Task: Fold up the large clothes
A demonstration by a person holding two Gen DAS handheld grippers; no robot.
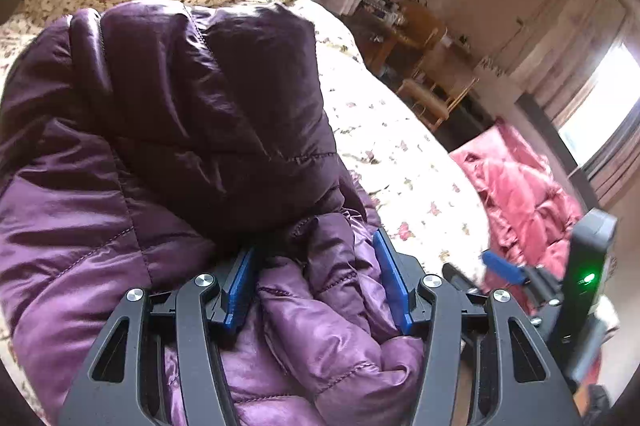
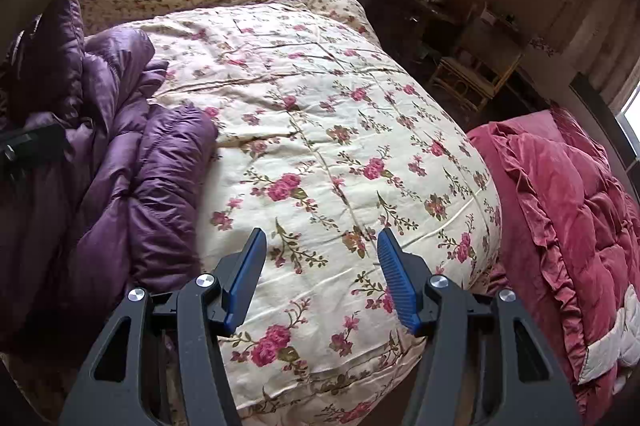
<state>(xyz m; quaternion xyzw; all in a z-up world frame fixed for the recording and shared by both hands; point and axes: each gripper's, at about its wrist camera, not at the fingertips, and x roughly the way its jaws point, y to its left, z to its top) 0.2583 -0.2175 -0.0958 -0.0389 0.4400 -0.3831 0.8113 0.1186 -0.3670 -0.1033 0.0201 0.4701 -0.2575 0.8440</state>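
bed (image 2: 320, 113): floral quilt on top, landmark
jacket (image 1: 168, 129): purple puffer, bunched on bed's left side
pink quilt (image 2: 560, 209): heaped off bed's right edge
left gripper (image 1: 316, 266): jaws apart, jacket folds between, not clamped
right gripper (image 2: 320, 246): jaws apart, empty, over bed's near end

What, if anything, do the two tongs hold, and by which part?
Nothing. The left tongs stand open around a bunched fold of the purple jacket; the right tongs hang open over the floral quilt.
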